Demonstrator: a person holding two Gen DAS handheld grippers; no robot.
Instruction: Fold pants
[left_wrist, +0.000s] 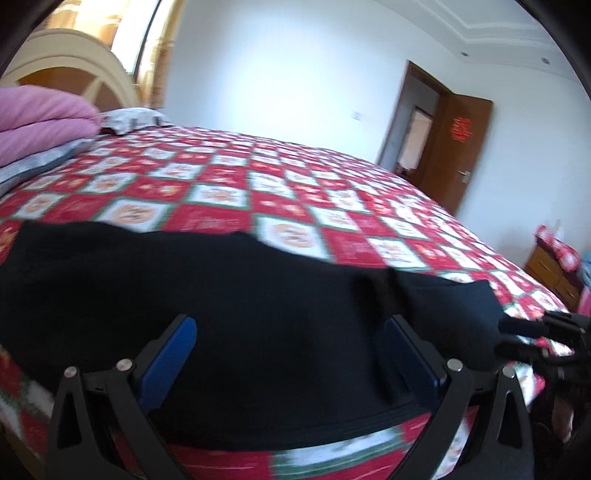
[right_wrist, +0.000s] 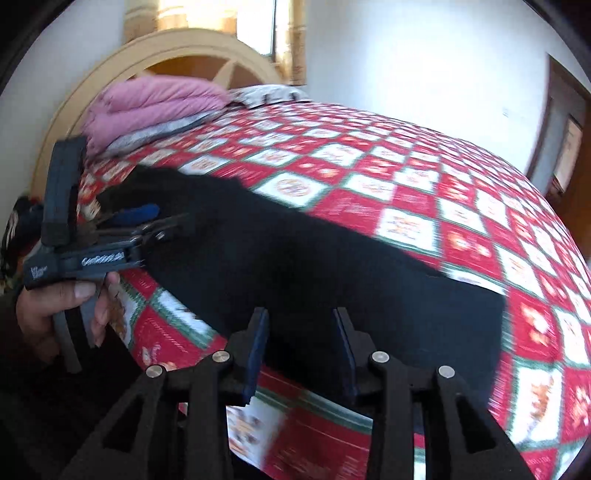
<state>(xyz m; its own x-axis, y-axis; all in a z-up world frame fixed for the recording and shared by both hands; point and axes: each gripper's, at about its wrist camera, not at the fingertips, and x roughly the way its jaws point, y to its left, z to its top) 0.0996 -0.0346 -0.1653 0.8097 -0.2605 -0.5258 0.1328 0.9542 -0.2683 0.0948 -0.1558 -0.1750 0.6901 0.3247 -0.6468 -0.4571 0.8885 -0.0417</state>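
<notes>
Black pants (left_wrist: 229, 317) lie flat along the near edge of the bed, also in the right wrist view (right_wrist: 314, 258). My left gripper (left_wrist: 291, 332) is open, its blue-padded fingers (left_wrist: 173, 354) wide apart over the cloth near its front edge; it also shows in the right wrist view (right_wrist: 166, 221) at the pants' left end. My right gripper (right_wrist: 301, 325) is open with a narrower gap, just over the pants' near edge; it shows in the left wrist view (left_wrist: 517, 334) at the pants' right end. Neither holds cloth.
The bed has a red, white and green checked cover (left_wrist: 332, 192). A pink folded quilt (left_wrist: 40, 122) and grey pillows (left_wrist: 129, 118) lie by the cream headboard (right_wrist: 177, 51). A brown door (left_wrist: 458, 147) stands open at the right, with a wooden cabinet (left_wrist: 550, 273) beside the bed.
</notes>
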